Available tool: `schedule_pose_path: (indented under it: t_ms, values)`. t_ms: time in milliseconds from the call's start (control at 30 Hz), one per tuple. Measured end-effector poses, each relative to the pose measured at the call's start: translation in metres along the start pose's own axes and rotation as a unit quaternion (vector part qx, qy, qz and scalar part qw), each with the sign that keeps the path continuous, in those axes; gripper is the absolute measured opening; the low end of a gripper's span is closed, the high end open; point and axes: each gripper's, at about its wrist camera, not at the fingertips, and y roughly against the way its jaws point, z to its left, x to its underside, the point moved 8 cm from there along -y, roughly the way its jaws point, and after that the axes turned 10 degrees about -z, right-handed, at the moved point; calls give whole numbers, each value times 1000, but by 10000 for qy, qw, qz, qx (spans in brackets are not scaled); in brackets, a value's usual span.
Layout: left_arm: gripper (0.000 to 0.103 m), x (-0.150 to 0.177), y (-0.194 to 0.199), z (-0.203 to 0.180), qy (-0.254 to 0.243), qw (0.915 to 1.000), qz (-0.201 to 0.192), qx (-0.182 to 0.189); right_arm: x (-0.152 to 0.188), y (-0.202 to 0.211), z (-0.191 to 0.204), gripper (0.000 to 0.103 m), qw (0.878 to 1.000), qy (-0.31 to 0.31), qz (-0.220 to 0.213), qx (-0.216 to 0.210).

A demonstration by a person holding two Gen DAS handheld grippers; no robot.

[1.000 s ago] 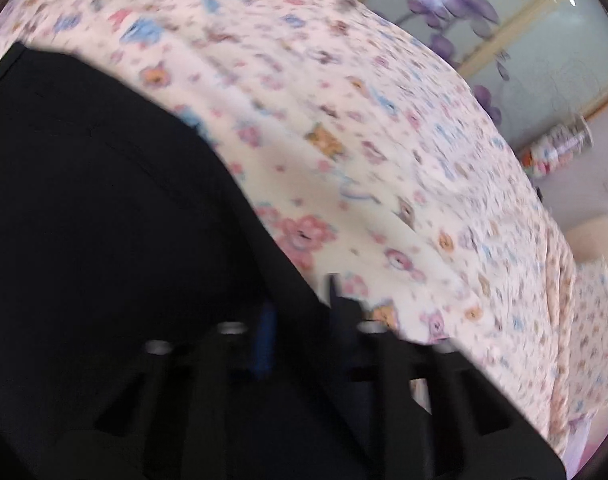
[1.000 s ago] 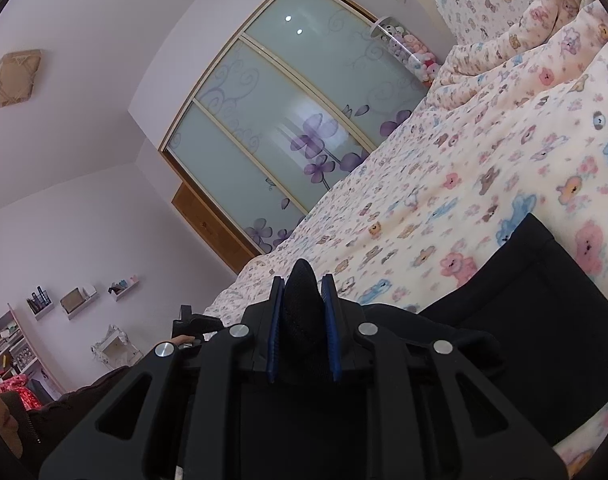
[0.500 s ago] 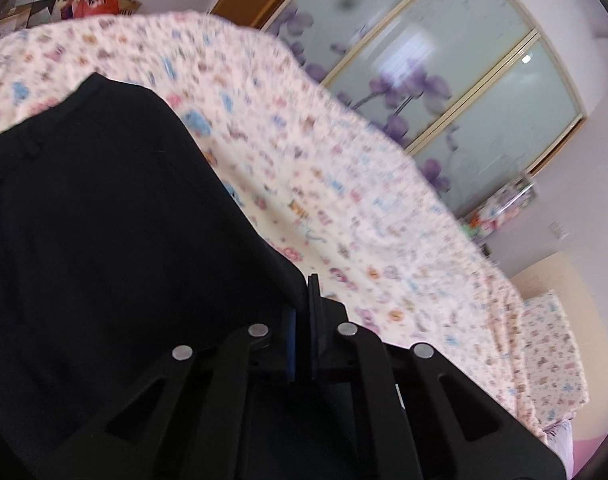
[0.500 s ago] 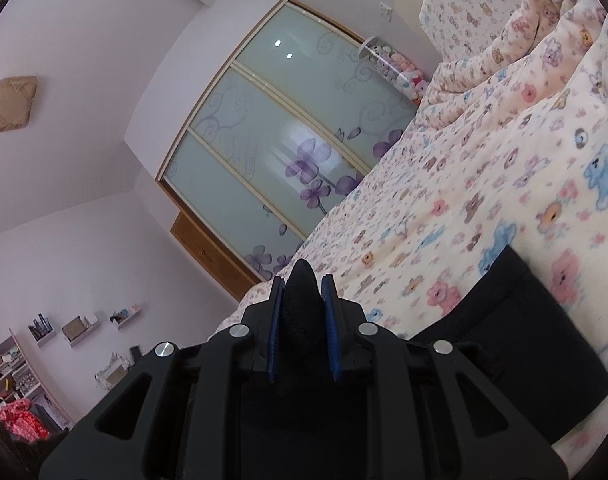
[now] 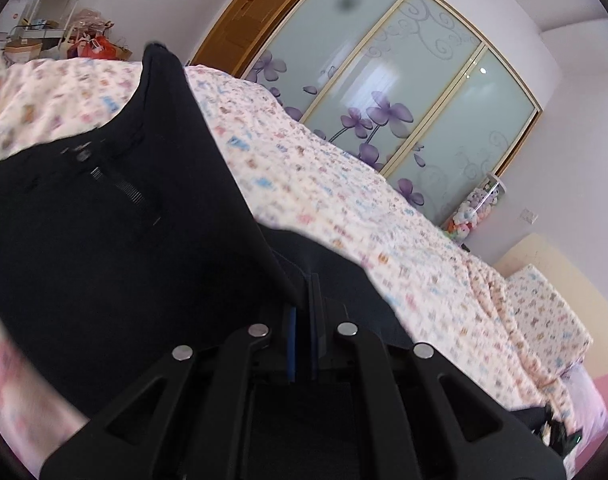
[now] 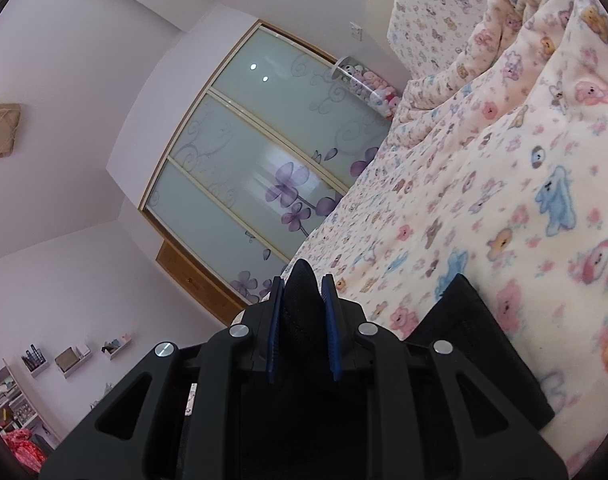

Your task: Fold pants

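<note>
The black pants hang lifted above the bed; their zipper and button show in the left wrist view. My left gripper is shut on an edge of the pants, the cloth pinched between its blue pads. My right gripper is shut on another bunched part of the pants, which pokes up between the blue pads. A flat black part of the pants trails down to the right, over the bedspread.
The bed has a cream bedspread with cartoon animals, also in the left wrist view. Behind it stands a wardrobe with frosted glass doors and purple flowers. A tube of plush toys stands by the wall. Shelves hang at the left.
Both grippers have risen with the pants held in them. The left view has tilted up from the bedspread to the wardrobe, and the pants have lifted off the bed.
</note>
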Motion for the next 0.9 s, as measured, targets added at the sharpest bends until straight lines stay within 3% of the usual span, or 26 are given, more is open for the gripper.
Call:
schedule_pose_path:
  t_ms: [133,300,433,500,567,600,667,733,800,833,900]
  values:
    - [4,37,23,22,7,9997,233,-124,0,5,-10,20,9997,-94,22,211]
    - [5,73,29,50,504,9967,569,-287,6,14,-19,20,9981,-85,160,595]
    - [13,73,40,60,710,9956,564,-245,12,22,-26,20,9954,-61,306,911]
    - [49,63,51,62,688,9964,437,-252,14,24,-29,20,9933,-55,404,1082]
    - [72,44,62,72,730,9964,172,-390,17,26,-30,20,9915,-22,499,1199]
    - [82,33,64,78,812,9955,53,-483,18,27,-30,20,9912,-9,519,1221]
    - [88,10,60,96,1029,9929,75,-584,20,29,-33,20,9906,-29,538,1254]
    - [88,-3,44,118,1469,9864,513,-533,22,32,-39,20,9900,-114,551,1290]
    - [88,-6,29,137,2174,9710,946,-308,25,32,-46,20,9891,-183,580,1338]
    - [88,-8,22,147,2581,9593,1130,-163,26,31,-49,20,9885,-214,602,1369]
    - [86,-11,11,158,2922,9466,1362,-6,28,31,-54,20,9877,-258,619,1415]
